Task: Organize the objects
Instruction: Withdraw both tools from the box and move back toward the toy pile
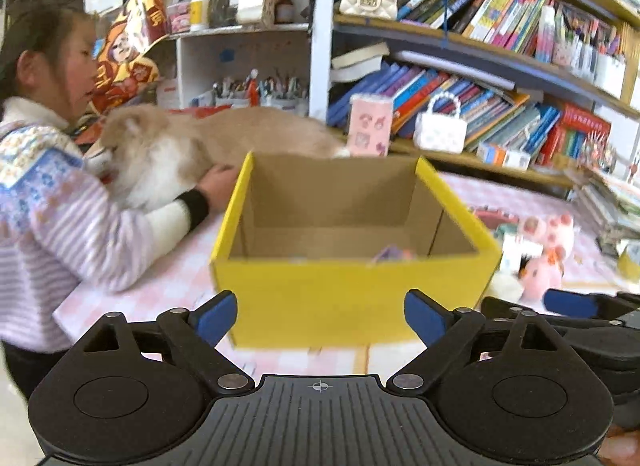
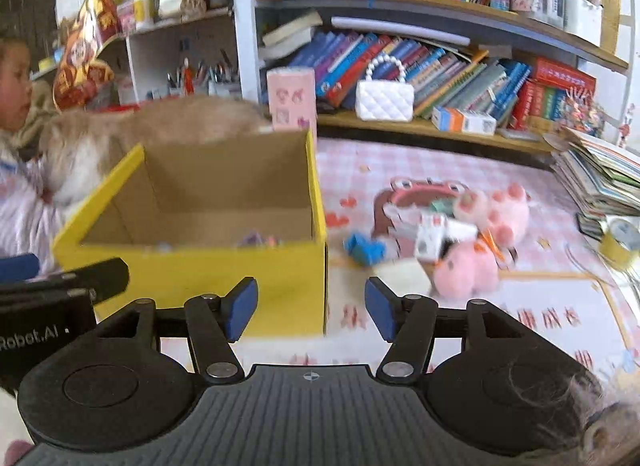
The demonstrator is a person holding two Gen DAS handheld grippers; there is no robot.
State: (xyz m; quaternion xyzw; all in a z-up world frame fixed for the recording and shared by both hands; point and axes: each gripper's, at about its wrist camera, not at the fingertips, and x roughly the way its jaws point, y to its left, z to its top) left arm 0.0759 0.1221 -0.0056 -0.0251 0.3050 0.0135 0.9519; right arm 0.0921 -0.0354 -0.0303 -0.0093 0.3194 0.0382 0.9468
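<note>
A yellow cardboard box stands open on the pink checked table; it also shows in the right wrist view. Small items lie on its floor. My left gripper is open and empty just in front of the box. My right gripper is open and empty at the box's right front corner. To the right of the box lies a pile: a pink plush toy, a small white carton, a blue object and a frog-faced pouch.
A child leans on the table at left, holding a tan cat behind the box. Bookshelves stand at the back with small handbags. A pink box, stacked books and tape lie on the table.
</note>
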